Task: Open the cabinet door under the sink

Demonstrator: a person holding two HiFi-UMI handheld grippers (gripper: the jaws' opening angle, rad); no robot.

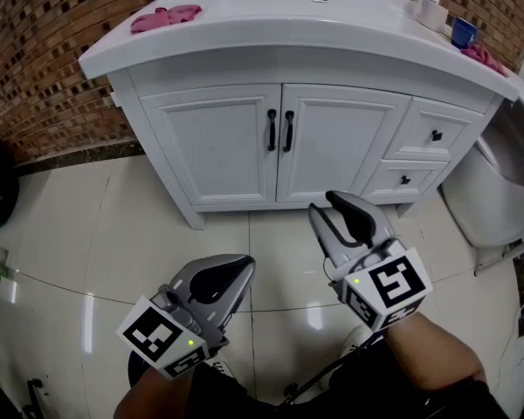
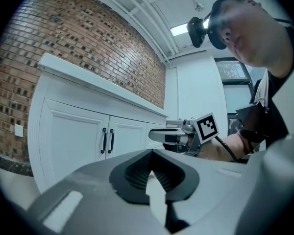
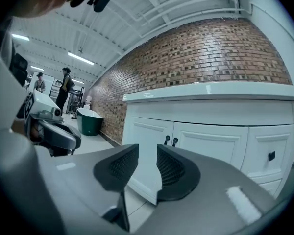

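The white vanity cabinet [image 1: 218, 147] stands ahead with both doors shut. Two black handles [image 1: 279, 131] sit side by side where the doors meet; they also show as handles [image 2: 107, 141] in the left gripper view and handles [image 3: 170, 141] in the right gripper view. My right gripper [image 1: 323, 203] is open with nothing between its jaws, level, a short way in front of the right door [image 1: 341, 147]. My left gripper [image 1: 244, 264] hangs lower and nearer to me, its pads [image 2: 152, 155] together on nothing. In its own view the right gripper [image 3: 147, 153] shows a clear gap.
Two drawers [image 1: 435, 134] with black knobs sit to the right of the doors. A white toilet [image 1: 498, 182] stands close at the right. On the sink top [image 1: 244, 33] lie a pink cloth [image 1: 166, 16], a soap bottle [image 1: 430, 7] and a blue cup [image 1: 463, 31]. A brick wall is behind.
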